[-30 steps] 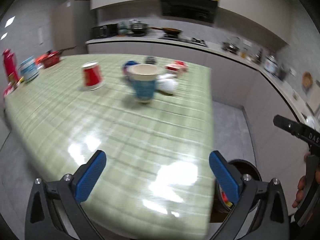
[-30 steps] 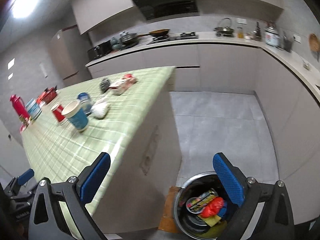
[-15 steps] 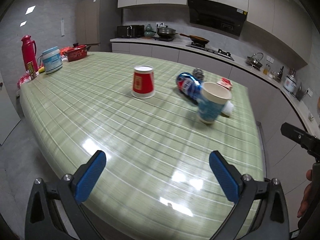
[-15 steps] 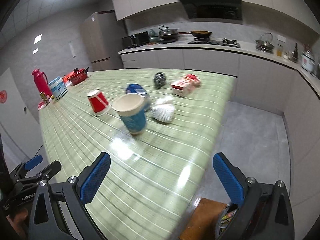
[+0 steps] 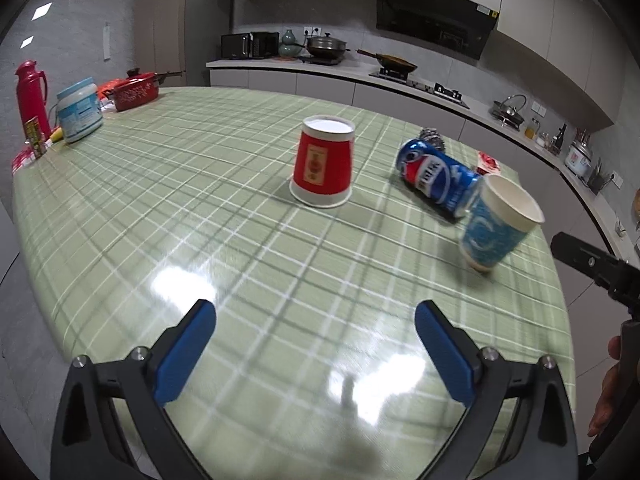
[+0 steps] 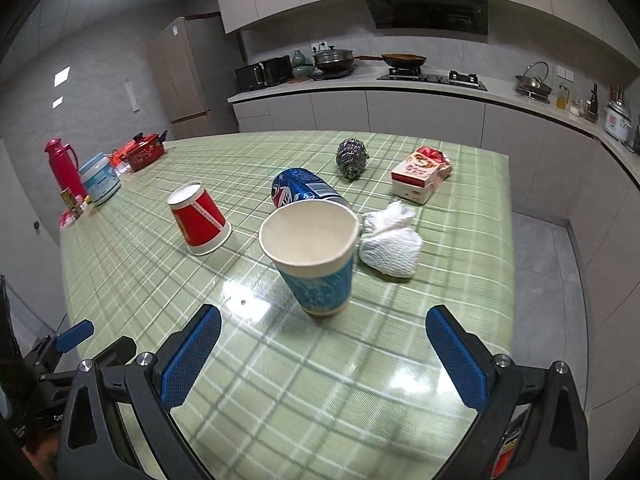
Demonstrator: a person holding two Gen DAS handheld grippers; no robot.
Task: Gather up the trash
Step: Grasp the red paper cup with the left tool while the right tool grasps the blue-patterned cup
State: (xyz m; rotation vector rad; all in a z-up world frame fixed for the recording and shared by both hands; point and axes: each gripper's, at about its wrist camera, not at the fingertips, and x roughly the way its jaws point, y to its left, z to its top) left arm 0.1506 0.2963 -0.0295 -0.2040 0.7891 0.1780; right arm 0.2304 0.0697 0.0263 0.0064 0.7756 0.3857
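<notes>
On the green checked table (image 6: 248,380) stands an upright blue paper cup (image 6: 316,256) (image 5: 496,224), just ahead of my open right gripper (image 6: 320,356). A red paper cup (image 6: 198,218) (image 5: 323,162) sits upside down to its left. Behind the blue cup lies a blue soda can (image 6: 298,190) (image 5: 436,178) on its side. A crumpled white tissue (image 6: 390,242), a steel scourer (image 6: 352,159) and a red-and-white carton (image 6: 420,174) lie further right and back. My left gripper (image 5: 312,354) is open over bare tabletop (image 5: 200,216), nothing between its fingers.
At the table's far left stand a red thermos (image 5: 30,96), a white-and-blue jar (image 5: 78,110) and a red pot (image 5: 136,90). A kitchen counter (image 6: 400,84) with stove and pans runs behind. Grey floor (image 6: 548,280) lies right of the table. A hand (image 5: 606,396) holds the other gripper's handle.
Both grippers swung from the bin and the table's right edge toward the table; the cups and can now appear closer and larger. The bin has left the right wrist view.
</notes>
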